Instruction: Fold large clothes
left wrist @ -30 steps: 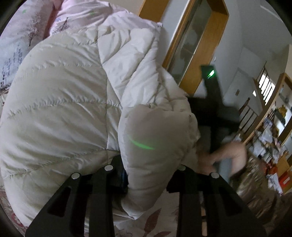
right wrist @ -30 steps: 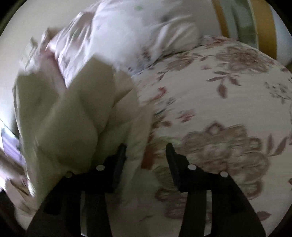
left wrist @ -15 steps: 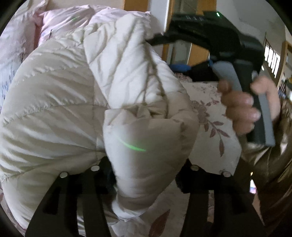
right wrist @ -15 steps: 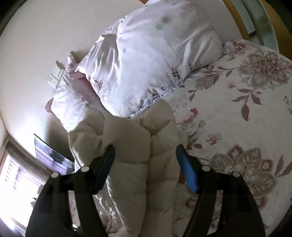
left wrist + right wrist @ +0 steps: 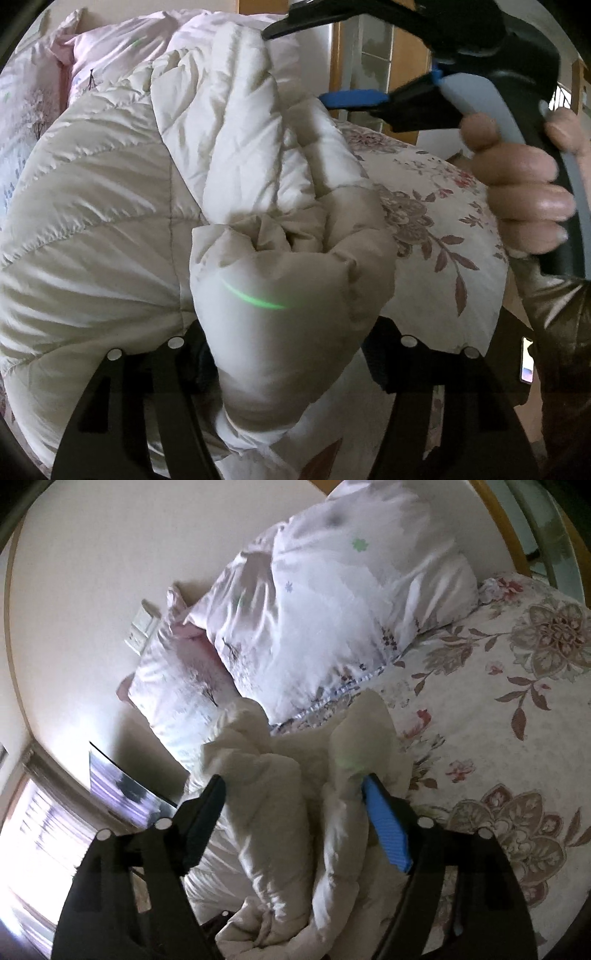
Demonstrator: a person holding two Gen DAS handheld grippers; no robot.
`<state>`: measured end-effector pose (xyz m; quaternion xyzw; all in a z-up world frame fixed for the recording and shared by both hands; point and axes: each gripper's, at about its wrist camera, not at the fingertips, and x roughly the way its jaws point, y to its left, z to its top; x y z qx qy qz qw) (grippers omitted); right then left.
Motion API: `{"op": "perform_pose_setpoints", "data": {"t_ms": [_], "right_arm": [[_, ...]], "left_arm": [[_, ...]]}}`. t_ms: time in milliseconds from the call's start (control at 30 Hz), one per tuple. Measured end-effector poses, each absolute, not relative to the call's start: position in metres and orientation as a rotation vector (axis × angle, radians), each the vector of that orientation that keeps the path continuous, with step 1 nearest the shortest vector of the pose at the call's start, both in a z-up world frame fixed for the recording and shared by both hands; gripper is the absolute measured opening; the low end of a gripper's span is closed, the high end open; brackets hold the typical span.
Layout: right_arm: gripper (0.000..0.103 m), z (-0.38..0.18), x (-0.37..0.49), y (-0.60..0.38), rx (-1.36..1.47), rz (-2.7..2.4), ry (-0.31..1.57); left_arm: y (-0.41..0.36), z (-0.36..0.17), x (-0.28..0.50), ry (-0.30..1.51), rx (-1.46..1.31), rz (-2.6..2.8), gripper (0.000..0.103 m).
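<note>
A cream quilted down jacket [image 5: 110, 229] is bunched on the floral bed. My left gripper [image 5: 288, 354] has a thick fold of its sleeve or hem between the fingers, which stand wide around the padding. My right gripper [image 5: 295, 805] hangs above the jacket [image 5: 280, 812] with its jaws spread wide and jacket folds between them; its blue pad [image 5: 388, 827] touches the fabric. The right gripper also shows in the left wrist view [image 5: 354, 62], held by a hand at the jacket's upper edge.
The floral bedsheet [image 5: 498, 709] spreads to the right. Two pale pillows [image 5: 332, 602] lie at the headboard wall. A window [image 5: 40, 830] is at lower left. A wooden door frame [image 5: 402, 55] stands behind the bed.
My right gripper has risen over the jacket and opened its jaws wide around the upper folds. My left gripper has kept its hold on the padded fold.
</note>
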<state>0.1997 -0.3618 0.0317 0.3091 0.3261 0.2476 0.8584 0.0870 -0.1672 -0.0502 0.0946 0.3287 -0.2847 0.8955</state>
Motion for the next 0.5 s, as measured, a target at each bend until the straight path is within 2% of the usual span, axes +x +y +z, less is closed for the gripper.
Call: {"op": "perform_pose_setpoints", "data": {"t_ms": [133, 267, 333, 367, 400, 433, 467, 500], "right_arm": [[0.085, 0.023, 0.206, -0.355, 0.612, 0.526, 0.757], [0.095, 0.016, 0.212, -0.345, 0.632, 0.611, 0.8], [0.095, 0.016, 0.213, -0.336, 0.617, 0.636, 0.809], [0.092, 0.017, 0.213, -0.332, 0.596, 0.622, 0.809], [0.083, 0.019, 0.213, -0.326, 0.561, 0.592, 0.801], [0.045, 0.019, 0.214, -0.322, 0.535, 0.576, 0.798], [0.031, 0.02, 0.217, -0.318, 0.509, 0.562, 0.804], [0.026, 0.02, 0.221, -0.315, 0.497, 0.551, 0.803]], "left_arm": [[-0.167, -0.046, 0.094, 0.686, 0.181, -0.586, 0.064], [-0.163, -0.046, 0.091, 0.688, 0.174, -0.585, 0.064], [-0.161, -0.046, 0.09, 0.688, 0.173, -0.584, 0.064], [-0.162, -0.046, 0.09, 0.688, 0.172, -0.584, 0.064], [-0.162, -0.046, 0.09, 0.688, 0.169, -0.584, 0.064], [-0.16, -0.045, 0.091, 0.686, 0.165, -0.584, 0.065], [-0.159, -0.045, 0.091, 0.681, 0.162, -0.583, 0.066], [-0.156, -0.042, 0.09, 0.673, 0.15, -0.587, 0.066]]}}
